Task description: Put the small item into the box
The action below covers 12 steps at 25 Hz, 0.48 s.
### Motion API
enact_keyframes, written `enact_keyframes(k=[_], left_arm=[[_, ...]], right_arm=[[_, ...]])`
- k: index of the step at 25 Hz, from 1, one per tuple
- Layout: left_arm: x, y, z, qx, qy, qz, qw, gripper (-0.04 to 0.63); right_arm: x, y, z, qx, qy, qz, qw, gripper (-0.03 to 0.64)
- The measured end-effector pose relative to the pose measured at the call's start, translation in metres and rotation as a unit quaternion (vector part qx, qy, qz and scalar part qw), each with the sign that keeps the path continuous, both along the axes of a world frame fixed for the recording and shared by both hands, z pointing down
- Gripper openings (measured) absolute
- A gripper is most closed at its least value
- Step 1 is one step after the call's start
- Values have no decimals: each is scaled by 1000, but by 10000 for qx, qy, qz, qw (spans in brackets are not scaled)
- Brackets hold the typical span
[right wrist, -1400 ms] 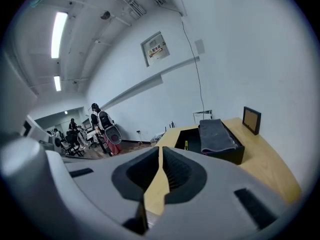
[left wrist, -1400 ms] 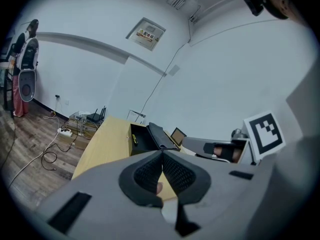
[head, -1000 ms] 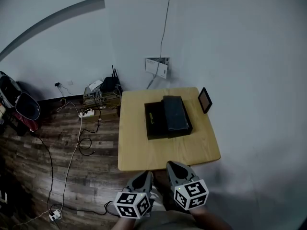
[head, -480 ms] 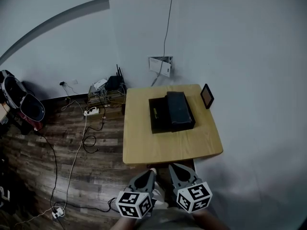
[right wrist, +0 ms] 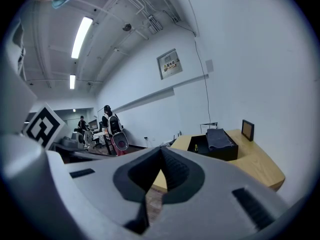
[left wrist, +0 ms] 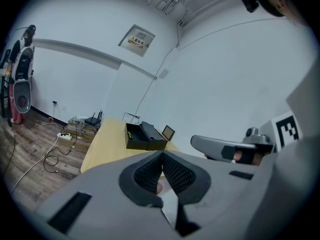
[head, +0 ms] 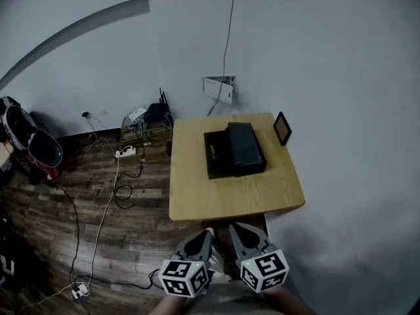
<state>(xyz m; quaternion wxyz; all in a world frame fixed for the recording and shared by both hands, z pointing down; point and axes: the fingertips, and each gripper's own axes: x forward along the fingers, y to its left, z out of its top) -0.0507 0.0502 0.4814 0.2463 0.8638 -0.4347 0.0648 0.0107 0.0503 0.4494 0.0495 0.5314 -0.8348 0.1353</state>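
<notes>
An open black box (head: 218, 154) sits on the wooden table (head: 230, 199), its dark lid (head: 245, 147) lying over its right half. A small yellowish item (head: 212, 151) lies in the box's left side. It shows again as the item (right wrist: 196, 147) in the box (right wrist: 216, 145) of the right gripper view. My left gripper (head: 205, 238) and right gripper (head: 235, 231) hang side by side short of the table's near edge. Both are shut with nothing between the jaws. The left gripper (left wrist: 161, 154) points at the box (left wrist: 142, 136). The right gripper (right wrist: 161, 149) points left of it.
A small framed panel (head: 283, 128) stands at the table's far right corner. White walls run close behind and right of the table. Cables and a power strip (head: 123, 152) lie on the wood floor to the left, near a low shelf with a router (head: 149, 115). People stand far off (right wrist: 107, 121).
The head view has shifted, so the table sits a little higher and further right in the picture. Both grippers stay shut and side by side below the table's edge.
</notes>
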Motion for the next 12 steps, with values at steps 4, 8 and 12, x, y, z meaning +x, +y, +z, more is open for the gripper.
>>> enact_keyframes(k=[4,8,12], left_arm=[[0,1,-2,27,29,-15,10000,2],[0,1,-3,63,47,-53,10000,3],[-1,0,-2,81,39,-73,9999,2]], right_arm=[[0,0,-2,20,-28,-14,10000,0],[0,0,-2,48,-30,-20,10000,0],[1,0,0,50,-18,-20,10000,0]])
